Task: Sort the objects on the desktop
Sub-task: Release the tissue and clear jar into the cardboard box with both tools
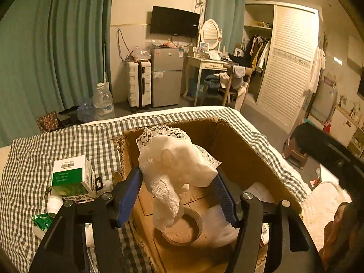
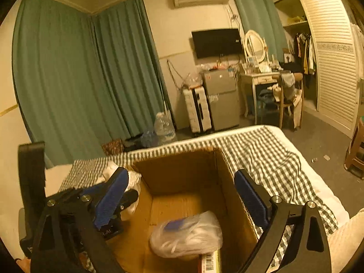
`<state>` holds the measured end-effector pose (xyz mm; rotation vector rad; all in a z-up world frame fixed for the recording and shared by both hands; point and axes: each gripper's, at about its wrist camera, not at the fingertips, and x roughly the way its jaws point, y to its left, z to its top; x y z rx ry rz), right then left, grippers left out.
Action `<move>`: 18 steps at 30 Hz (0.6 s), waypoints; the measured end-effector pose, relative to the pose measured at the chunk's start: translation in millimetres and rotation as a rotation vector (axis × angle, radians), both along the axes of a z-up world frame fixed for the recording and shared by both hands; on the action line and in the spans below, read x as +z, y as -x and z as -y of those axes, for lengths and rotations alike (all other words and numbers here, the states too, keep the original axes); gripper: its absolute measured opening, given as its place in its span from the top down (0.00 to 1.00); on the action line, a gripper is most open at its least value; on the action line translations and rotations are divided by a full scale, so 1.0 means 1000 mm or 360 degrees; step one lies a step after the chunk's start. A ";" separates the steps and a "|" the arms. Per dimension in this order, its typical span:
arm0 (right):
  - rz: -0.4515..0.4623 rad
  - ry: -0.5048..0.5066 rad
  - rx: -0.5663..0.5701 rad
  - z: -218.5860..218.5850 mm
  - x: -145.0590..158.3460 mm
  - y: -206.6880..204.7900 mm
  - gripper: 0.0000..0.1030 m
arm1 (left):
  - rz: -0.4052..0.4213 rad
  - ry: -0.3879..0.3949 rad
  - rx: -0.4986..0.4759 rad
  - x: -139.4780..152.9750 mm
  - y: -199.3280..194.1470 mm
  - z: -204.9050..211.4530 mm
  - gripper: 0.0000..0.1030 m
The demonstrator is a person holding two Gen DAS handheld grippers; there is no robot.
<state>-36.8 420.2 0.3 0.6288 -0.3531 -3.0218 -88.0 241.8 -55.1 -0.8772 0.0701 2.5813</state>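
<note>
The left gripper (image 1: 178,182) tilts down over the cardboard box (image 1: 241,157) on the checked cloth (image 1: 68,141), its blue fingers (image 1: 128,195) pinching a white lace cloth (image 1: 173,166) that hangs above a tape roll (image 1: 184,229) on the box floor. The right gripper (image 2: 182,200) hovers over the same box, fingers spread wide, above a plastic bag (image 2: 186,234) inside.

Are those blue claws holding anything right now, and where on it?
The left gripper pinches a white lace cloth around its bunched middle, above the cardboard box. The right gripper is open, holding nothing.
</note>
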 end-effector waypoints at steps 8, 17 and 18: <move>-0.0163 0.0054 -0.0109 0.000 0.031 -0.028 0.04 | -0.0089 -0.0009 -0.0100 0.028 -0.019 0.008 0.00; -0.0267 0.0087 -0.0149 0.005 0.058 -0.056 0.02 | -0.0178 -0.0022 -0.0021 0.059 -0.040 0.040 0.00; -0.0268 0.0079 -0.0151 0.007 0.060 -0.057 0.02 | -0.0181 -0.0032 -0.0006 0.063 -0.041 0.047 0.00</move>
